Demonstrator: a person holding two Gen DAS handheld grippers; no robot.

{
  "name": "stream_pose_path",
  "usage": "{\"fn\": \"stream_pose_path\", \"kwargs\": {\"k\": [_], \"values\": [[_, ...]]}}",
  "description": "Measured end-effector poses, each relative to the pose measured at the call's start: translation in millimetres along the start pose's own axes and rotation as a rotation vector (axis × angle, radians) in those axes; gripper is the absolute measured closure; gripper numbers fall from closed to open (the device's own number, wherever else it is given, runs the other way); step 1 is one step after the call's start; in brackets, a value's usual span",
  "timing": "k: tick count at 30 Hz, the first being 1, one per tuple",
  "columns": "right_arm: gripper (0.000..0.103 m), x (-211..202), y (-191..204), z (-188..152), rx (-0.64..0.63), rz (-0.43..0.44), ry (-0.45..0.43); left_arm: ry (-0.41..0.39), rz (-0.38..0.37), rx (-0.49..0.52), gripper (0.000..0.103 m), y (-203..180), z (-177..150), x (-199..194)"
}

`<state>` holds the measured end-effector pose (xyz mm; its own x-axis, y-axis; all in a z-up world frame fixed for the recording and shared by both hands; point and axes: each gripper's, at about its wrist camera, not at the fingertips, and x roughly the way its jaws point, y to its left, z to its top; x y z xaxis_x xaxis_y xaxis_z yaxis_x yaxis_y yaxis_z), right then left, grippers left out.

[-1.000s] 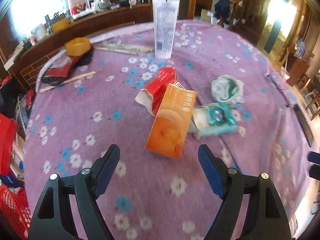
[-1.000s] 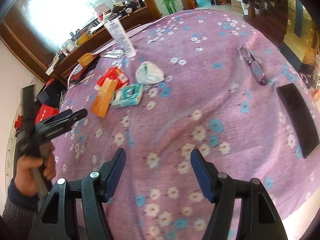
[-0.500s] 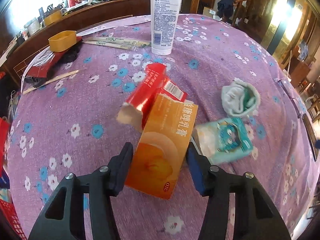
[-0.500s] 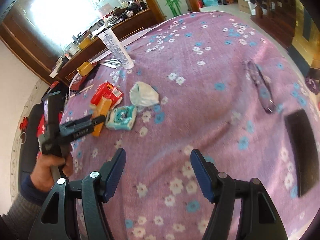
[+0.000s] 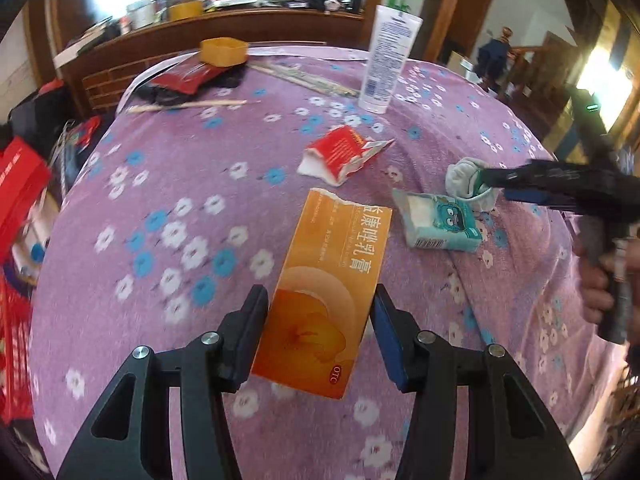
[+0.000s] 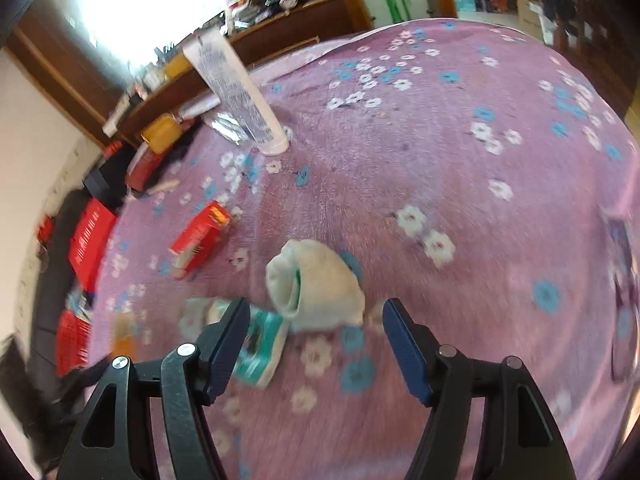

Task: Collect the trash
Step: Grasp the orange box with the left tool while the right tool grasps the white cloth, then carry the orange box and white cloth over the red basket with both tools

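My left gripper (image 5: 319,296) is shut on the lower part of an orange carton (image 5: 336,248) with a torn top, held just above the purple flowered cloth (image 5: 160,184). Beyond it lie a torn red carton (image 5: 340,156) and a teal tissue packet (image 5: 440,224). My right gripper (image 6: 315,306) stands open just short of a crumpled white wad (image 6: 316,284), with the tissue packet (image 6: 260,344) under its left finger. In the left wrist view, the right gripper (image 5: 500,184) reaches in from the right, its tips at the wad (image 5: 464,178). The red carton (image 6: 200,236) lies further left.
A tall white tube (image 5: 388,60) stands at the back of the table, beside chopsticks (image 5: 312,78), a yellow dish (image 5: 222,52) and a red wrapper (image 5: 180,80). Red baskets (image 6: 88,240) sit on the floor past the table's left edge. A hand (image 5: 600,280) holds the right gripper's handle.
My left gripper closed on the orange carton and drew it off the red carton. My right gripper swept across the table and down to the white wad.
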<state>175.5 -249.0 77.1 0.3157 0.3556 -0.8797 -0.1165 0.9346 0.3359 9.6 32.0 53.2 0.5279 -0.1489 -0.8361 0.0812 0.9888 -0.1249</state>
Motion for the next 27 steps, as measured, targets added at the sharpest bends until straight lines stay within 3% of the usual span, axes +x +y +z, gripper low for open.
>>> {"fn": "stream_pose_path", "kwargs": {"k": [2,3,4,13,20,27], "values": [[0.042,12.3,1.1,0.3,0.001,0.016,0.022,-0.008,0.018,-0.019,0.052,4.6,-5.3,-5.9],[0.07,14.3,1.9,-0.8,0.001,0.014,0.028,-0.011,0.021,-0.032,0.052,6.7,-8.6,-9.2],[0.074,12.2,3.1,-3.0,0.004,0.006,0.017,-0.013,0.026,-0.04,0.052,8.0,-11.1,-11.4],[0.078,-59.8,28.0,-51.2,-0.031,-0.009,-0.137,-0.058,0.034,-0.072,0.052,5.1,-29.0,-27.7],[0.078,-79.6,57.8,-110.7,-0.017,0.03,-0.095,-0.052,-0.004,-0.018,0.052,0.4,-41.5,-37.5],[0.078,-84.6,88.7,-143.2,0.025,0.021,-0.099,-0.072,-0.036,0.057,0.052,10.2,-49.6,-59.4]]}}
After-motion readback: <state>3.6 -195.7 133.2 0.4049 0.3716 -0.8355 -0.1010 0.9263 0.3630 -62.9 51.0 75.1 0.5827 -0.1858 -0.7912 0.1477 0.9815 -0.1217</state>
